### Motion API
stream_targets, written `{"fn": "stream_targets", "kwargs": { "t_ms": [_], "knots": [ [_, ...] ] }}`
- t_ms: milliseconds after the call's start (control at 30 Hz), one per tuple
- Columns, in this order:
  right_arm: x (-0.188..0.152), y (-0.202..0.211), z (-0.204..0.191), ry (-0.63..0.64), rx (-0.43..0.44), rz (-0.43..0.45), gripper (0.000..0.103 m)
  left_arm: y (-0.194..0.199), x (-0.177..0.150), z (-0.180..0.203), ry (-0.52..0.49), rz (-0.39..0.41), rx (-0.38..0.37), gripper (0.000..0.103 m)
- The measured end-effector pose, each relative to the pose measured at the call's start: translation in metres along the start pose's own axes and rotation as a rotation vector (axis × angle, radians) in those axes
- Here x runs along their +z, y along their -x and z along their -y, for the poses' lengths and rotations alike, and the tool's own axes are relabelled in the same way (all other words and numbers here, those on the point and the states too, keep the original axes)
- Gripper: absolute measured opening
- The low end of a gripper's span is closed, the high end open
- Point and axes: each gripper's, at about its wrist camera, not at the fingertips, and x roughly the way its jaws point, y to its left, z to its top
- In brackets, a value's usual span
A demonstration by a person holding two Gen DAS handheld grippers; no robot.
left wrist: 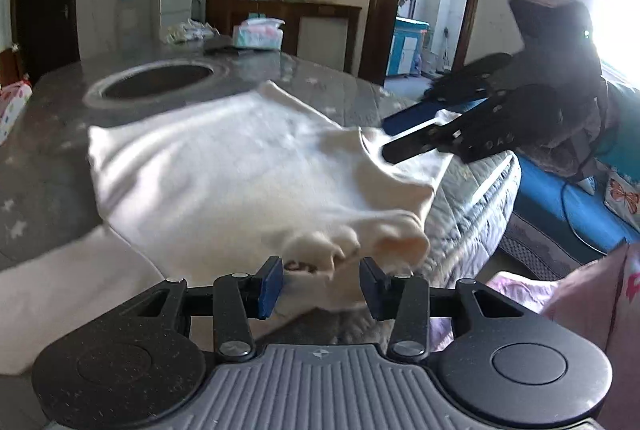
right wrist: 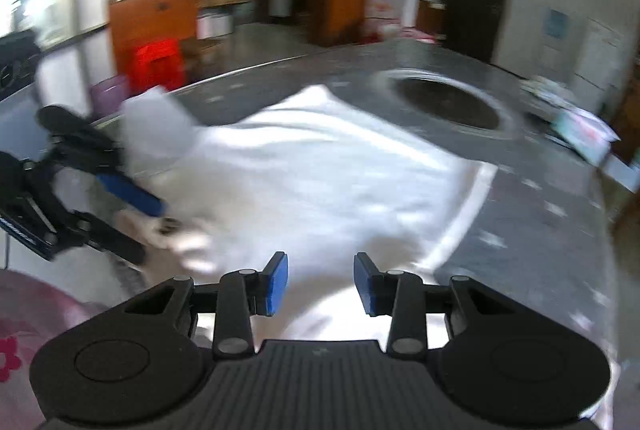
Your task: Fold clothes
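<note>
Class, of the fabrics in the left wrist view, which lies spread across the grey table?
The white garment, beside the round hole; the pink fabric is bunched at lower right.

The left gripper (left wrist: 322, 284) has its jaws spread wide with a gap between the blue pads. The right gripper (right wrist: 321, 284) is spread wide too, angled toward the left one.

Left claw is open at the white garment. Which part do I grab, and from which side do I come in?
Probably the bunched near edge of the white garment, straight ahead of the left claw. It stands up in soft ridges there, while the rest lies flat on the table. Come in low from the near side, one finger each side of a ridge.
</note>
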Motion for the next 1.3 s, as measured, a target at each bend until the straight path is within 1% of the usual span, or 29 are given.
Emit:
{"fn": "stream_targets", "kwargs": {
  "t_ms": [100,167,200,333,433,567,667,733,867,967,1100,1233,1300],
  "knots": [
    [0.001,-0.018,-0.020,0.055,0.074,-0.039,0.036,-0.001,-0.007,0.001,0.008,-0.017,-0.020,0.045],
    [-0.003,-0.022,-0.030,0.097,0.107,-0.066,0.035,0.000,-0.008,0.001,0.005,-0.022,-0.038,0.045],
    [-0.004,-0.022,-0.033,0.120,0.110,-0.066,0.035,0.001,-0.008,0.000,0.005,-0.023,-0.051,0.045],
    [-0.002,-0.013,-0.026,0.113,0.134,-0.073,0.036,0.004,-0.004,-0.005,0.001,-0.023,-0.097,0.045],
    [0.002,-0.006,-0.015,0.079,0.113,-0.042,0.036,0.007,0.006,-0.012,-0.009,0.004,-0.091,0.045],
    [0.000,-0.011,-0.004,0.012,0.095,-0.048,0.036,0.007,0.029,-0.026,-0.001,0.056,-0.037,0.046],
    [-0.008,-0.020,-0.006,0.027,0.105,-0.086,0.036,-0.003,0.048,-0.043,0.014,0.069,0.023,0.047],
    [-0.010,-0.021,-0.007,0.043,0.098,-0.078,0.036,-0.015,0.059,-0.062,0.064,0.063,0.059,0.046],
    [-0.011,-0.024,-0.003,0.018,0.106,-0.082,0.037,-0.041,0.077,-0.102,0.174,0.047,0.120,0.045],
    [-0.011,-0.024,-0.002,0.016,0.114,-0.083,0.038,-0.059,0.084,-0.126,0.207,0.026,0.150,0.045],
    [-0.011,-0.024,-0.001,0.016,0.121,-0.083,0.038,-0.076,0.083,-0.150,0.252,-0.030,0.195,0.045],
    [-0.012,-0.023,0.000,0.013,0.127,-0.081,0.039,-0.078,0.086,-0.170,0.304,-0.017,0.261,0.044],
    [-0.012,-0.024,0.001,0.014,0.131,-0.081,0.040,-0.078,0.091,-0.177,0.333,-0.007,0.273,0.044]
  ]
}}
